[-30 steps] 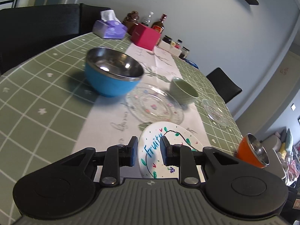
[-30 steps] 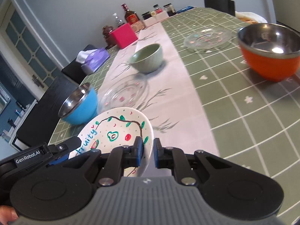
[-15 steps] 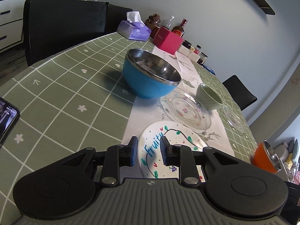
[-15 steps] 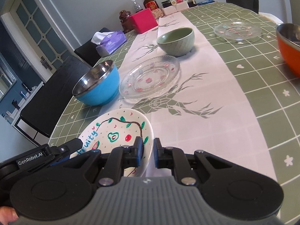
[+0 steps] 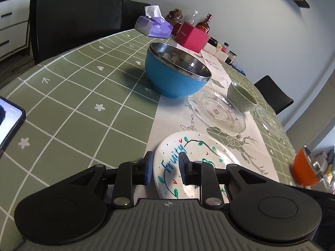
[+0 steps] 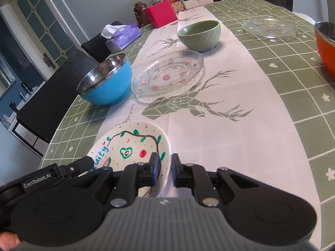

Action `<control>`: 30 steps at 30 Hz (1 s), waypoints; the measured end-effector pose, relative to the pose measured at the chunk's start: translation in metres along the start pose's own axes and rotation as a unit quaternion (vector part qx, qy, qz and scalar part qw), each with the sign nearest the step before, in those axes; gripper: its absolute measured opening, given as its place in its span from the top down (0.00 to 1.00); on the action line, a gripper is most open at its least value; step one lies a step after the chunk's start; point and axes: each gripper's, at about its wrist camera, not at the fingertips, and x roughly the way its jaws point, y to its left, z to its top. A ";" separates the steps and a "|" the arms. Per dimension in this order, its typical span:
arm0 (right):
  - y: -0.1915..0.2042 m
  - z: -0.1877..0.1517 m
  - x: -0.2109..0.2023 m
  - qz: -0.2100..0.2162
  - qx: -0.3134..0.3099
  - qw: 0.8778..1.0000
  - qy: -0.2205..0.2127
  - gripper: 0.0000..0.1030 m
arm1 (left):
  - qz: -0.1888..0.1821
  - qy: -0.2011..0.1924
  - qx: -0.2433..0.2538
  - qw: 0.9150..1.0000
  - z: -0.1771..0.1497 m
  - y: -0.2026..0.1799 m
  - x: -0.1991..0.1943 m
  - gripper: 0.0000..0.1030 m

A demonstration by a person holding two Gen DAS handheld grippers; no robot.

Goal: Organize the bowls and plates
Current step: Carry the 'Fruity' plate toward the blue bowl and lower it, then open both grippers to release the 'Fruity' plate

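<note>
A white plate (image 5: 201, 152) (image 6: 129, 146), painted with fruit and the word "Fruity", hangs low over the near end of the white table runner (image 6: 219, 129). My left gripper (image 5: 165, 167) is shut on its left rim; one of its fingers (image 6: 83, 163) shows in the right wrist view. My right gripper (image 6: 165, 167) is shut on the opposite rim. Beyond lie a blue steel-lined bowl (image 5: 175, 77) (image 6: 106, 79), a glass plate (image 5: 222, 113) (image 6: 167, 73), a green bowl (image 5: 240, 96) (image 6: 199, 33), a second glass plate (image 5: 270, 121) (image 6: 270, 27) and an orange bowl (image 5: 303, 169) (image 6: 326, 46).
A phone (image 5: 8, 121) lies at the table's near left edge. A tissue box (image 5: 152, 27), a pink box (image 5: 192, 37), bottles and jars stand at the far end. Black chairs (image 5: 73, 21) line the left side. Green checked cloth (image 5: 73, 104) lies bare left of the runner.
Both grippers carried the painted plate across and slightly down, nearer the table's near end. The bowls and glass plates now look farther ahead. Both grips are unchanged.
</note>
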 end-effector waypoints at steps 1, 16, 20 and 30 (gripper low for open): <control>-0.001 0.000 0.000 0.001 0.002 1.000 0.001 0.89 | 0.004 0.000 0.007 1.000 0.000 -0.002 0.000 0.73; 0.001 0.002 -0.001 0.025 0.001 1.000 0.003 0.67 | 0.013 0.002 0.037 0.999 0.001 -0.008 0.003 0.68; 0.000 0.003 -0.009 0.032 0.002 0.999 -0.007 0.60 | 0.014 0.003 0.040 0.999 0.004 -0.009 0.004 0.57; -0.013 0.012 -0.029 0.027 0.004 0.999 -0.038 0.50 | 0.026 -0.067 0.085 0.994 0.017 -0.031 -0.017 0.30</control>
